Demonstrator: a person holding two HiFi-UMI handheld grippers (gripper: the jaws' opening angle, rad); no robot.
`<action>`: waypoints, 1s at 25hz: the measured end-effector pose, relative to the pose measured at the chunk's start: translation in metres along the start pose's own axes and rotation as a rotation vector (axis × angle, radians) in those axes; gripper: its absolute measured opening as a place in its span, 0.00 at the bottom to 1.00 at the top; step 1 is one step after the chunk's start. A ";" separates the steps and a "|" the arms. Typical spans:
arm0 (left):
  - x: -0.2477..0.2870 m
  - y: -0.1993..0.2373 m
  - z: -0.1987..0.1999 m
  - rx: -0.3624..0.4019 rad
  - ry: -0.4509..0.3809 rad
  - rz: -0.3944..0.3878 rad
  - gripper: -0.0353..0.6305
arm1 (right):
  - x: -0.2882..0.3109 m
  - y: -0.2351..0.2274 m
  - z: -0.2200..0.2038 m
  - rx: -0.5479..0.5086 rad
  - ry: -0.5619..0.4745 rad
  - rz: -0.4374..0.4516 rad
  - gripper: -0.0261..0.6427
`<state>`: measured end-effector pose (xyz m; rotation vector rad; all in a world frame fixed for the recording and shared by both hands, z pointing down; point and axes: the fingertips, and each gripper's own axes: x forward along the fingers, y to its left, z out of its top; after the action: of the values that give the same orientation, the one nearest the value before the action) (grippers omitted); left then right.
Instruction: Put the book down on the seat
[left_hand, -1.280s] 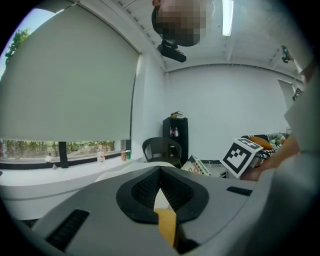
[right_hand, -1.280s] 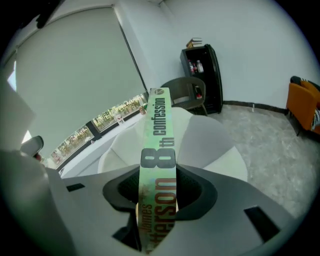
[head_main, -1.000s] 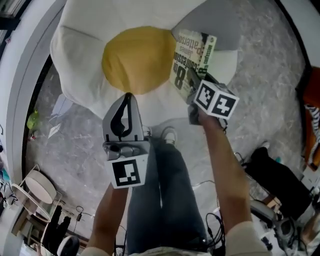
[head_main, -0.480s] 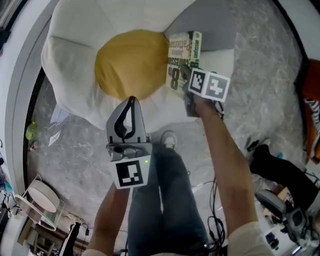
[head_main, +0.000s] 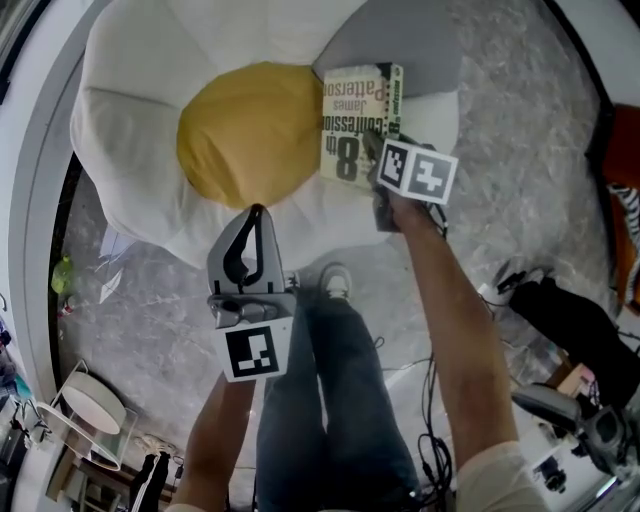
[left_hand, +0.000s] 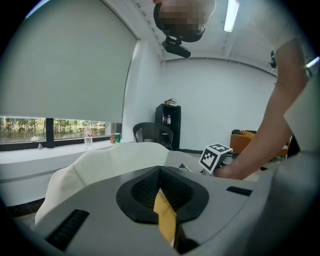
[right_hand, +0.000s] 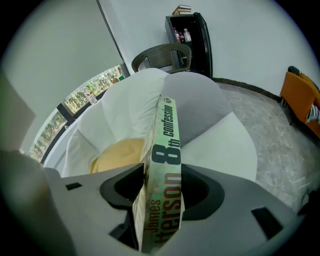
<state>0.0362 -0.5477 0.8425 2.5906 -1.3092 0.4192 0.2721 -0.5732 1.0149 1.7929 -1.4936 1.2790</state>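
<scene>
The seat (head_main: 130, 150) is a big flower-shaped cushion sitting straight on the pale marbled floor (head_main: 530, 150). It has puffy white petals (head_main: 300, 220), one grey petal (head_main: 420, 50) at the far side, and a round yellow centre (head_main: 250, 130). The book (head_main: 358, 125) lies cover up just beside the yellow centre, across the edge of the grey petal and the white one next to it; whether its weight is fully on the cushion cannot be told. On the floor near the seat's front edge stands a white shoe (head_main: 338, 280). To the right lie a black bag (head_main: 585, 335) and loose cables (head_main: 430, 400). Left of the seat are scattered papers (head_main: 110, 245).
</scene>
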 end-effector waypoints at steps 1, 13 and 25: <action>0.000 -0.001 -0.002 -0.001 0.007 -0.003 0.06 | 0.000 -0.003 0.000 -0.013 -0.006 -0.017 0.35; 0.000 -0.023 0.004 0.018 0.019 -0.032 0.06 | -0.023 -0.022 0.008 -0.150 -0.085 -0.114 0.37; -0.002 -0.024 0.044 -0.008 0.036 0.015 0.06 | -0.122 0.020 0.060 -0.261 -0.383 -0.097 0.07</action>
<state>0.0615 -0.5464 0.7989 2.5558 -1.3166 0.4601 0.2780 -0.5690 0.8777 1.9763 -1.6576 0.6800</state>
